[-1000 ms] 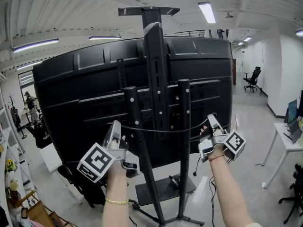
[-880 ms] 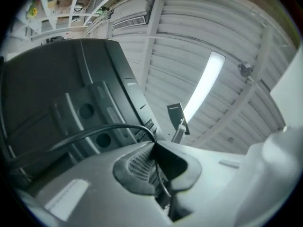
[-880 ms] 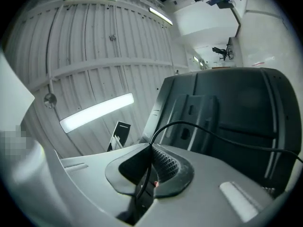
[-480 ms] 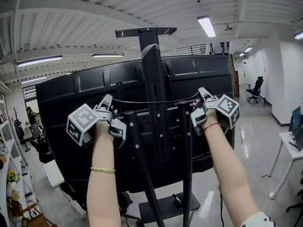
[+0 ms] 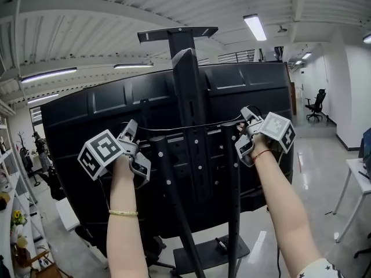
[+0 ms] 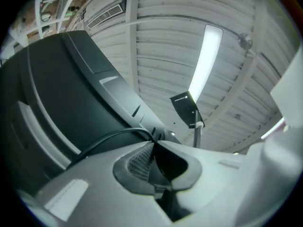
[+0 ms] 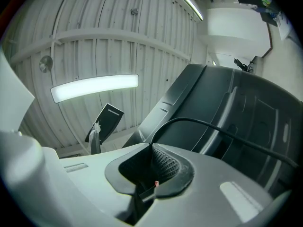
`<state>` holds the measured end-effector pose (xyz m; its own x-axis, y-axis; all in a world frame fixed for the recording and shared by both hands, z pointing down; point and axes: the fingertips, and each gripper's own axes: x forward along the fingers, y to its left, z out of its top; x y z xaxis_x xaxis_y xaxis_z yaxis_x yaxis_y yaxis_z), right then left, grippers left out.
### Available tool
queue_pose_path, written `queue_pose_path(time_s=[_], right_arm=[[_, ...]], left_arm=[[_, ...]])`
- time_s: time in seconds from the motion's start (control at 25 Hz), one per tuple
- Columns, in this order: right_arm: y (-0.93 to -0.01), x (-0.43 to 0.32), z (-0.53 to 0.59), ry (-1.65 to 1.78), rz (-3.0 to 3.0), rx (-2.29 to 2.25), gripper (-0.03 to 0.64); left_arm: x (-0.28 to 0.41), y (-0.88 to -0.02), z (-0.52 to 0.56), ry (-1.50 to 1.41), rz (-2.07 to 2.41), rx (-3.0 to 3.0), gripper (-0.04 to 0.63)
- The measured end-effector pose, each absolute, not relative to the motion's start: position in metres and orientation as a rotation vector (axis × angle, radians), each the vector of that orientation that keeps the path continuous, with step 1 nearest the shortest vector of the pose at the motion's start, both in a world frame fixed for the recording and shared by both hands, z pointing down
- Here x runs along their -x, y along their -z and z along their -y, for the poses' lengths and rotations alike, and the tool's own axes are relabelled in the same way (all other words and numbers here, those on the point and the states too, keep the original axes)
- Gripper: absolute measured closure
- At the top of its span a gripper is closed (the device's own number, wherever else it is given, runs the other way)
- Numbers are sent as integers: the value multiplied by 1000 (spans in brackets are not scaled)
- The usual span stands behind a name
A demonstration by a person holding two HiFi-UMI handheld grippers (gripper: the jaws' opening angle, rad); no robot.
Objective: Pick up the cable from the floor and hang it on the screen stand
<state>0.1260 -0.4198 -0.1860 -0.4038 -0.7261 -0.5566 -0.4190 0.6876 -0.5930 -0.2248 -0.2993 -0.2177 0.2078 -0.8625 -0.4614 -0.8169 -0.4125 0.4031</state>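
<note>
Head view: left hand-held gripper [image 5: 131, 128] and right hand-held gripper [image 5: 247, 116] each clamped shut on cable [image 5: 168, 130], span stretched between them across rear of screen stand [image 5: 188, 97] column. Pickup judged done; hooking cable over stand outstanding.

the screen stand [image 5: 186, 97] runs off the head view's bottom edge; the cable [image 6: 108, 135] is too thin to follow there.

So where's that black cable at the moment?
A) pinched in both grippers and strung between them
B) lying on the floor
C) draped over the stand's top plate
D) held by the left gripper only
A: the cable runs out of the shut jaws of the left gripper and right gripper alike, spanning the back of the screen.
</note>
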Motion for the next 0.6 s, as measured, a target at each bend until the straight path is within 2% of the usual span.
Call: queue_pose_path(time_s=[0.28, 0.44, 0.48, 0.52, 0.6], right_arm=[[162, -132, 412, 418, -2071, 909, 574], [142, -131, 404, 460, -2077, 877, 551], [135, -130, 401, 464, -2086, 883, 555], [128, -128, 398, 460, -2099, 896, 602], [114, -124, 390, 435, -2126, 917, 604]], left_arm=[[225, 170, 290, 822, 1969, -2365, 558], [216, 144, 277, 678, 2141, -2383, 520], [212, 135, 275, 614, 2178, -2392, 523], [207, 124, 273, 557, 2204, -2400, 523], [195, 103, 270, 495, 2205, -2419, 523]])
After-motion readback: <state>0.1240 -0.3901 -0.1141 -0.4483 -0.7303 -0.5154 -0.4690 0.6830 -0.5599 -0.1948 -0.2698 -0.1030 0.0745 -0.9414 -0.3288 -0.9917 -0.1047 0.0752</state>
